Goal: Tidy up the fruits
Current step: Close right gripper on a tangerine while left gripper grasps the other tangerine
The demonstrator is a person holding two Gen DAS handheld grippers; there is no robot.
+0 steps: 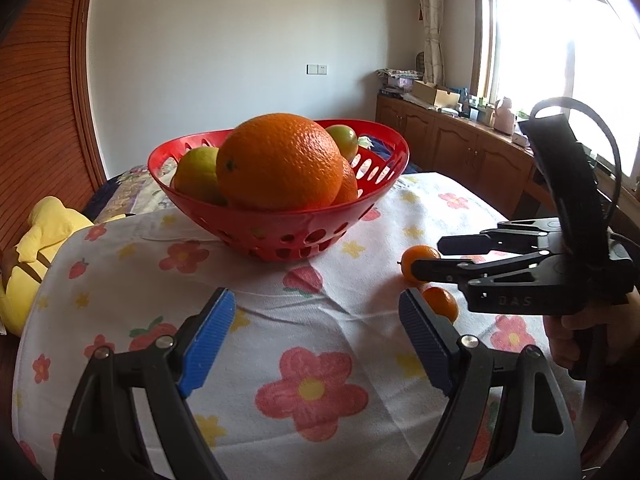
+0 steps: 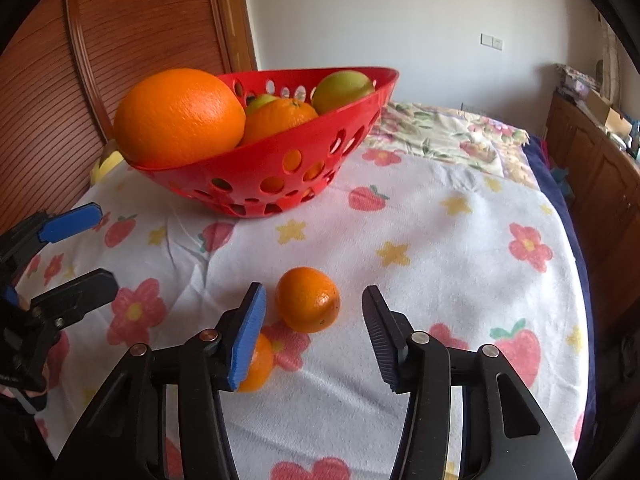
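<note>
Most fruit already sits in the red basket (image 2: 280, 168): a large orange (image 2: 180, 116), a smaller orange and green fruits. Two mandarins remain on the flowered cloth (image 2: 440, 248): one (image 2: 307, 299) between the right gripper's (image 2: 314, 336) released jaws, another (image 2: 258, 364) beside it. The left gripper (image 1: 316, 336) hangs spread, holding nothing.

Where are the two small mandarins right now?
Both lie on the flowered cloth in front of the red basket: one mandarin between the open right gripper fingers, the other mandarin half hidden behind its blue pad.
</note>
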